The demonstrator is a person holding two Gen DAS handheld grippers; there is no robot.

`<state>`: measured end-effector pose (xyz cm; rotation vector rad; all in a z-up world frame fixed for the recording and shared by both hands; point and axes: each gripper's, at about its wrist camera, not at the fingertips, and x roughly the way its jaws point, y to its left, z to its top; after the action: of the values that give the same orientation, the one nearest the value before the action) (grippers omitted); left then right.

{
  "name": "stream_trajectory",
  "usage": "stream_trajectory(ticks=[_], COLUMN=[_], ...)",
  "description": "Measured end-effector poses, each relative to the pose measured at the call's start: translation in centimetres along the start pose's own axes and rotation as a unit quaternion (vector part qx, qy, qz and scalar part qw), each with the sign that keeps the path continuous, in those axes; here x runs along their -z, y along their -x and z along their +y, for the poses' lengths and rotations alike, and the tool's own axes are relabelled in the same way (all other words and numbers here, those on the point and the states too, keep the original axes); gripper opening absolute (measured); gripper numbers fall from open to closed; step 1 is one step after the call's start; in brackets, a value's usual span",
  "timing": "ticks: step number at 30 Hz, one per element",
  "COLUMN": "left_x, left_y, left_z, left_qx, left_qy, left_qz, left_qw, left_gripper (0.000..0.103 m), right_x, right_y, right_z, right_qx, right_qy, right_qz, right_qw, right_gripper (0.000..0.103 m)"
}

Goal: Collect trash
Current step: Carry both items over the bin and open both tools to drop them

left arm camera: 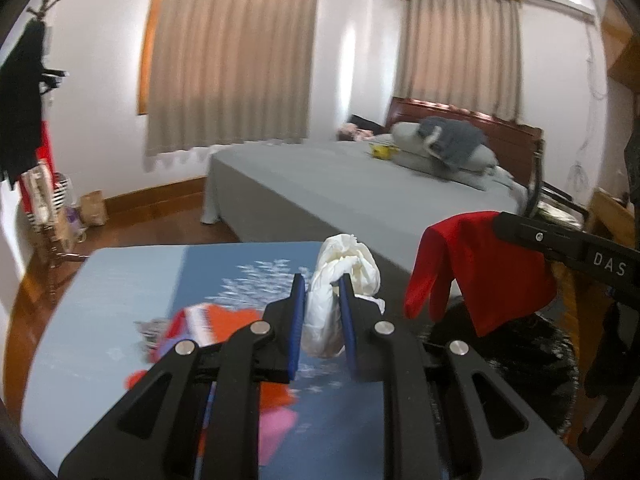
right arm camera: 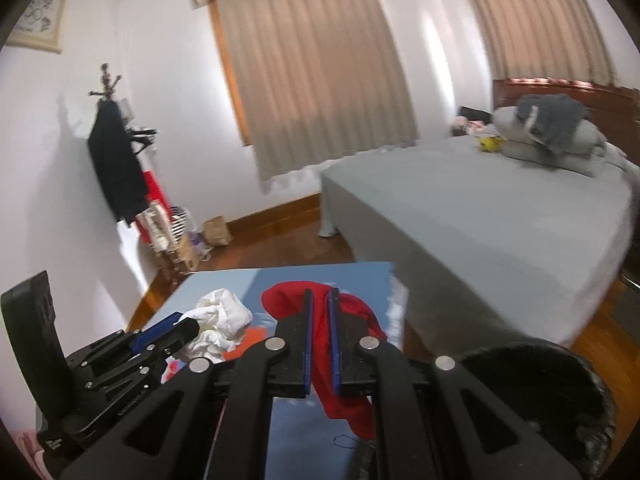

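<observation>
We have both trash items in hand. White crumpled wad (left arm camera: 344, 280) (tissue or thin plastic, can't tell which) sits pinched in the left claw (left arm camera: 323, 308), jaws narrow on its middle, bulk puffing out past the tips at 12 o'clock and a tail hanging below. Red soft piece (right arm camera: 320, 328) (cloth or film, unclear) is clamped in the right claw (right arm camera: 319, 332), jaws nearly closed on a fold, loose end drooping at 6 o'clock.

Handling, our read: both are light, limp, compressible, not fragile. No stiffness, so they sag and swing; the grip only holds whatever layer is between the pads. Best hold is across the bunched core, not a loose flap, which could slide out or tear if tissue. Current bites look central enough.

Both are lifted off the table (left arm camera: 132, 280), which carries a blue printed cover with more colourful scraps (left arm camera: 224, 320) at 7 o'clock of the left claw. A dark round bin (right arm camera: 536, 392) with a black liner sits at 4 o'clock of the right claw, just beside the table. We judge that's the drop target. Bed (right arm camera: 480, 208) is well apart, 1 o'clock.
</observation>
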<state>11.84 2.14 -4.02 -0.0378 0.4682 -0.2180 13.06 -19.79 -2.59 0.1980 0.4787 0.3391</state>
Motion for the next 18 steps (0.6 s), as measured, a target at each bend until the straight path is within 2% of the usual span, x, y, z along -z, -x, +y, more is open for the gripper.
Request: stream_trajectory(ticks=[8, 18], left_x=[2.4, 4.9], left_y=[-2.5, -5.3], left_z=[-7.6, -13.5], left_qx=[0.072, 0.138], left_qy=[-0.027, -0.05], left_qz=[0.027, 0.059], left_qw=[0.9966, 0.9875], left_gripper=[0.017, 0.019], right_x=[2.3, 5.0], right_y=[3.8, 6.3], right_z=[-6.0, -11.3], right_qx=[0.077, 0.144], right_qy=[-0.031, -0.071], right_qz=[0.009, 0.028], right_qw=[0.997, 0.987], right_gripper=[0.007, 0.007])
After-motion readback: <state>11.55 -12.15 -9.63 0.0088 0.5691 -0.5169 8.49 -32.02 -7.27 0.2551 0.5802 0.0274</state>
